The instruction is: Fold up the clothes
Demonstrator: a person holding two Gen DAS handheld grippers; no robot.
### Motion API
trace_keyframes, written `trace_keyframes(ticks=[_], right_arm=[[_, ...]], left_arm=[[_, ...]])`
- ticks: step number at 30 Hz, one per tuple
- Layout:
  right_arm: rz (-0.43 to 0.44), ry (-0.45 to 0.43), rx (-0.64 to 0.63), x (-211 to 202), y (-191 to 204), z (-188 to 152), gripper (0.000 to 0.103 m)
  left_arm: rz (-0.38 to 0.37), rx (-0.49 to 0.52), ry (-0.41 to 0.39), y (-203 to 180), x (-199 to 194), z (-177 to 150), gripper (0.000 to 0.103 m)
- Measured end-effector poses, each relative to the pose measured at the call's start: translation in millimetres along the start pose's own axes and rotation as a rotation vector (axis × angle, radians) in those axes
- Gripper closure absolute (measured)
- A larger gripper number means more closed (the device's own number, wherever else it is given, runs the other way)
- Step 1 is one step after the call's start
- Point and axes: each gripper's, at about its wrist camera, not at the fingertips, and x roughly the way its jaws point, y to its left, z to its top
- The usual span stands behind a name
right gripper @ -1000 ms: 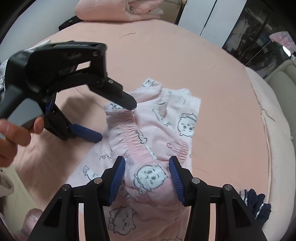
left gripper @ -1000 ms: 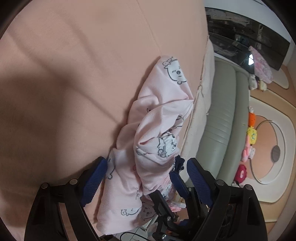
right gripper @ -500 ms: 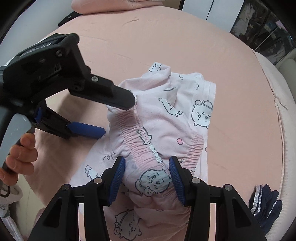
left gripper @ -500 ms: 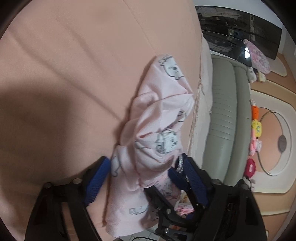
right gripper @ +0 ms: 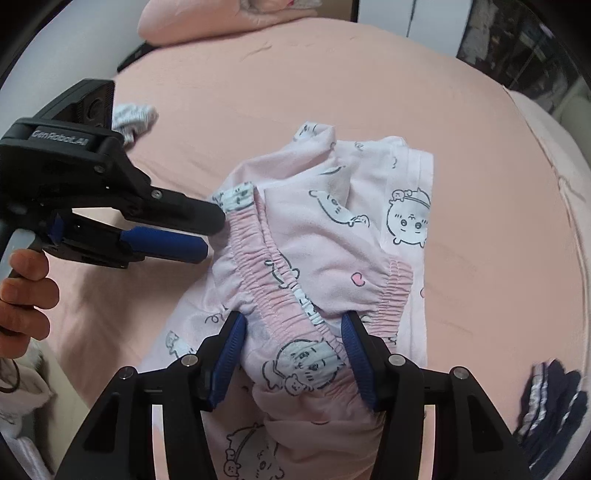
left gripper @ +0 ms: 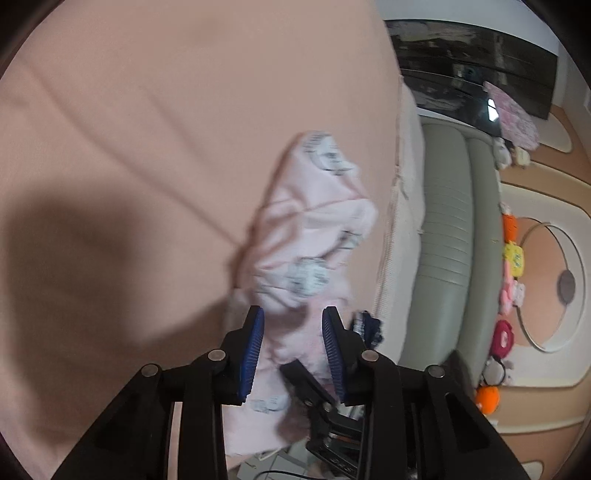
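Observation:
Pale pink pyjama trousers [right gripper: 332, 236] with cartoon prints and a gathered elastic waistband lie crumpled on the pink bed sheet [right gripper: 332, 81]. In the left wrist view they show blurred [left gripper: 310, 236]. My left gripper [left gripper: 293, 332] has its jaws narrowed around the waistband edge; from the right wrist view its fingers [right gripper: 207, 221] meet the waistband's left end. My right gripper [right gripper: 293, 332] is open, its blue pads on either side of a bunched waistband fold, with cloth between them.
A dark navy garment [right gripper: 550, 402] lies at the bed's right edge, also in the left view [left gripper: 367, 326]. A small striped grey cloth [right gripper: 133, 116] lies behind the left gripper. Folded pink bedding [right gripper: 221, 18] sits at the far end. A grey sofa [left gripper: 447, 236] stands beside the bed.
My left gripper's jaws have narrowed from wide open onto the trousers' waistband edge and the left view has blurred with motion. The right gripper holds its spacing and has shifted slightly forward.

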Motion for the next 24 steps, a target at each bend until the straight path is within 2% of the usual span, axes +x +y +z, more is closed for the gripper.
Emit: trace_keyframes(ticks=[3, 4, 5, 7, 9, 12, 15, 16, 17, 19, 24], right_arm=[[0.020, -0.028, 0.032, -7, -4, -4, 0.064], [0.030, -0.038, 0.038, -8, -4, -5, 0.068], [0.040, -0.045, 0.039, -10, -3, -7, 0.073], [0.059, -0.056, 0.036, -13, -1, -11, 0.076], [0.068, -0.078, 0.011, -18, 6, -13, 0.077], [0.064, -0.116, -0.038, -27, 17, -17, 0.077], [0.084, -0.142, -0.062, -33, 24, -21, 0.077], [0.086, -0.144, -0.065, -33, 26, -23, 0.077], [0.088, -0.145, -0.067, -33, 28, -25, 0.077], [0.094, -0.150, -0.068, -34, 30, -28, 0.077], [0.126, -0.152, -0.036, -35, 31, -33, 0.077]], left_arm=[[-0.008, -0.001, -0.001, -13, -1, 4, 0.072], [0.000, 0.004, 0.000, -17, 2, 5, 0.068], [0.008, 0.009, 0.001, -21, 4, 7, 0.056], [0.024, 0.019, 0.004, -28, 8, 10, 0.034], [0.031, 0.001, 0.041, -30, 21, 18, 0.032], [0.082, -0.032, 0.055, -29, 34, 24, 0.032], [0.127, -0.010, 0.055, -22, 30, 14, 0.034], [0.144, -0.005, 0.051, -23, 30, 11, 0.044], [0.163, 0.000, 0.046, -22, 30, 9, 0.061], [0.233, -0.010, 0.046, -19, 31, 7, 0.078], [0.218, -0.047, 0.043, -8, 30, 5, 0.086]])
